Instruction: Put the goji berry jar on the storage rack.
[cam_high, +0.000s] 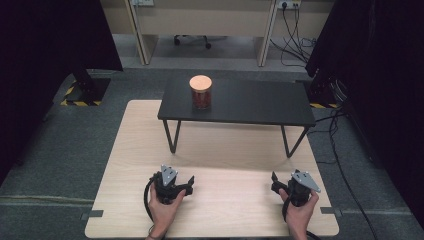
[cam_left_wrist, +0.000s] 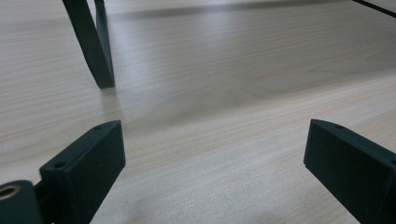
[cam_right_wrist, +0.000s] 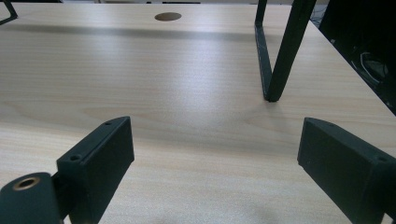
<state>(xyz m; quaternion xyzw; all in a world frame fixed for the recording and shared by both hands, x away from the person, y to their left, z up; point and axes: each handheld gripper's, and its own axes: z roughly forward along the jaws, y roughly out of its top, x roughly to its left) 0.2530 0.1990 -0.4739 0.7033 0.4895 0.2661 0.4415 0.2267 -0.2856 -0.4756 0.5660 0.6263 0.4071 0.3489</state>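
Resting near the front edge of the pale wooden worktop (cam_high: 215, 150), towards its left corner, the left claw (cam_high: 186, 182) sits in a person's left hand (cam_high: 163, 206), its grey three-cornered plate on top. Its jaws stand wide apart with nothing between them; in the left gripper view the left claw (cam_left_wrist: 212, 154) has only bare wood grain in the gap, and one slanted black leg (cam_left_wrist: 95, 51) of the small table stands farther off on the left.

Moving right, the small black table (cam_high: 240, 102) stands on the back half of the worktop, its top raised on thin angled legs (two pairs show from above). On it, near its left back corner, is a jar (cam_high: 201, 92) with a round wooden lid and dark reddish contents, upright and well apart from both claws.

Near the front right corner of the worktop the right claw (cam_high: 275, 182) sits in the right hand (cam_high: 299, 212), a cable trailing behind it. In the right gripper view the right claw (cam_right_wrist: 215, 149) is also spread wide and holds nothing, with a black table leg (cam_right_wrist: 280, 56) ahead on the right and a round hole (cam_right_wrist: 168, 17) in the worktop near its far edge.
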